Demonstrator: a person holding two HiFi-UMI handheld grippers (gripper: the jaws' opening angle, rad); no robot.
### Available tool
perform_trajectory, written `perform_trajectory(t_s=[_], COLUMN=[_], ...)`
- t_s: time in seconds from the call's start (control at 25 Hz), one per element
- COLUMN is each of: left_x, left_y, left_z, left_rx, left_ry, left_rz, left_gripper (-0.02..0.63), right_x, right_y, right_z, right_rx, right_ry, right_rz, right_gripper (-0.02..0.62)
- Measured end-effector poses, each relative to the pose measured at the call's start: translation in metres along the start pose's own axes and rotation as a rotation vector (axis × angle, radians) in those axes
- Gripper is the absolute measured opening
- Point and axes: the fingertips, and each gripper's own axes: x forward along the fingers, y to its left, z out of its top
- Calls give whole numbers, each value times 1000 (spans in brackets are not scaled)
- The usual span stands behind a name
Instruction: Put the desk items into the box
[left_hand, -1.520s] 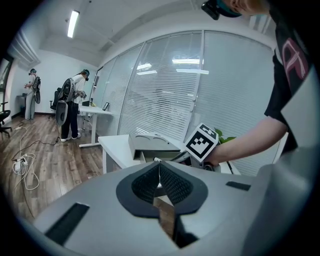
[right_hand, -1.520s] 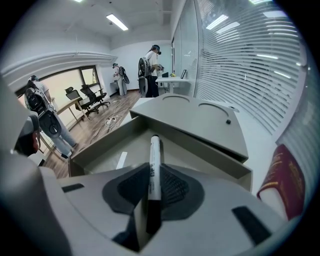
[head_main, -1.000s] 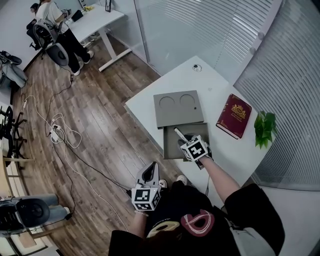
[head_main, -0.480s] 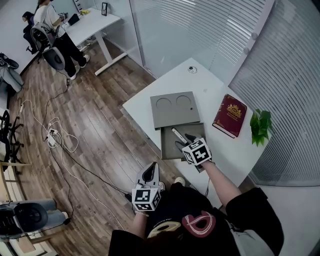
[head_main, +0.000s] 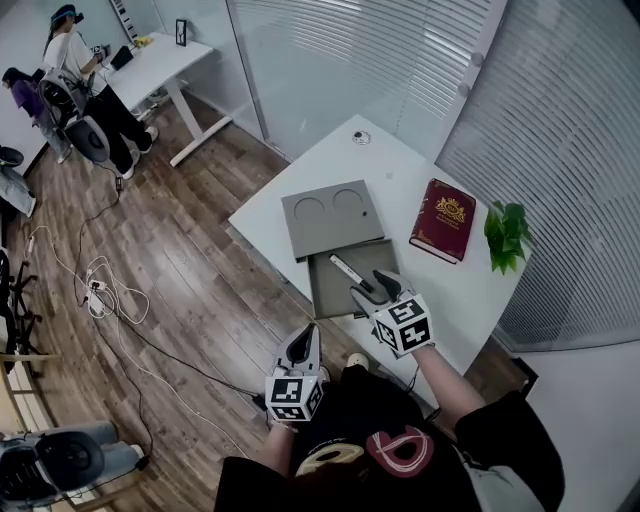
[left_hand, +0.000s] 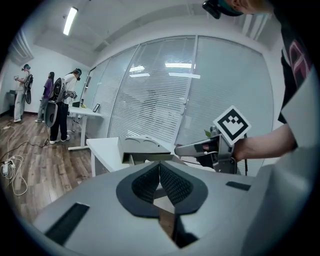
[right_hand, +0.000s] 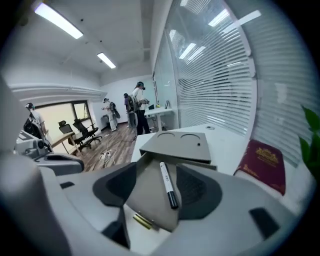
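Observation:
The grey box stands open on the white table, its lid slid off toward the far side. Inside the box lies a white marker pen with a black cap. My right gripper hovers over the box's near end; its jaws have just been opening and stand wide, with nothing held. In the right gripper view the pen shows on the box floor below the open gripper. My left gripper stays off the table's near edge, shut and empty.
A dark red book lies right of the box, with a small green plant beyond it near the blinds. A small round object sits at the table's far end. Cables trail on the wooden floor; people stand at a distant desk.
My right gripper has lifted up and back from inside the box and its jaws have spread. The pen stays lying in the box. My left gripper has hardly moved.

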Motion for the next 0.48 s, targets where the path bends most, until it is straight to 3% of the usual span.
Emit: perform_trajectory(t_s=[0.28, 0.48], left_x=[9, 13], left_y=[-23, -37], left_z=[-1, -4], left_rx=[29, 45], left_ry=[14, 21], left_rz=[-100, -160], left_gripper=[18, 18], right_x=[-43, -59], right_y=[-4, 8], right_z=[-25, -49], right_rx=[76, 97], right_ry=[-68, -60], right_rz=[-107, -105], right_gripper=[241, 240])
